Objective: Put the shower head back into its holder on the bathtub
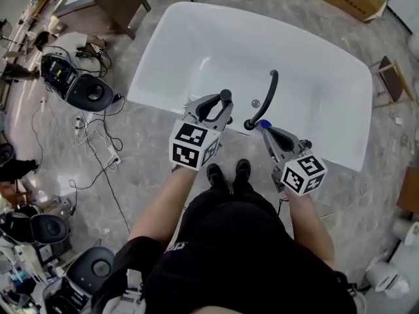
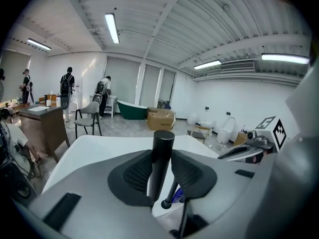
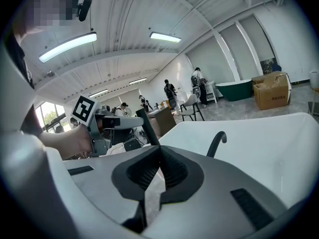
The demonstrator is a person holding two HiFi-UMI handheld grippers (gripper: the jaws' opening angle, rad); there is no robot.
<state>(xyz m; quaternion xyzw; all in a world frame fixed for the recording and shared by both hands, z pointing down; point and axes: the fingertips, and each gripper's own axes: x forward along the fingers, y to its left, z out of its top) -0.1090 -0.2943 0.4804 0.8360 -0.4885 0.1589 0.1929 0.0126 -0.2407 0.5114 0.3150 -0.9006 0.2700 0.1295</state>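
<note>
Shower head (image 2: 163, 142): slim black stick, flat top, upright in L gripper (image 2: 161, 159)

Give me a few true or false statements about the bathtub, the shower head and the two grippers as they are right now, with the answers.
1. The left gripper is clamped on the black shower head. True.
2. The right gripper holds the faucet. False: its jaws are together on nothing, and the black faucet stands apart, beyond it.
3. The bathtub is white. True.
4. The shower head lies on the floor. False: it stands upright between the left gripper's jaws.
</note>
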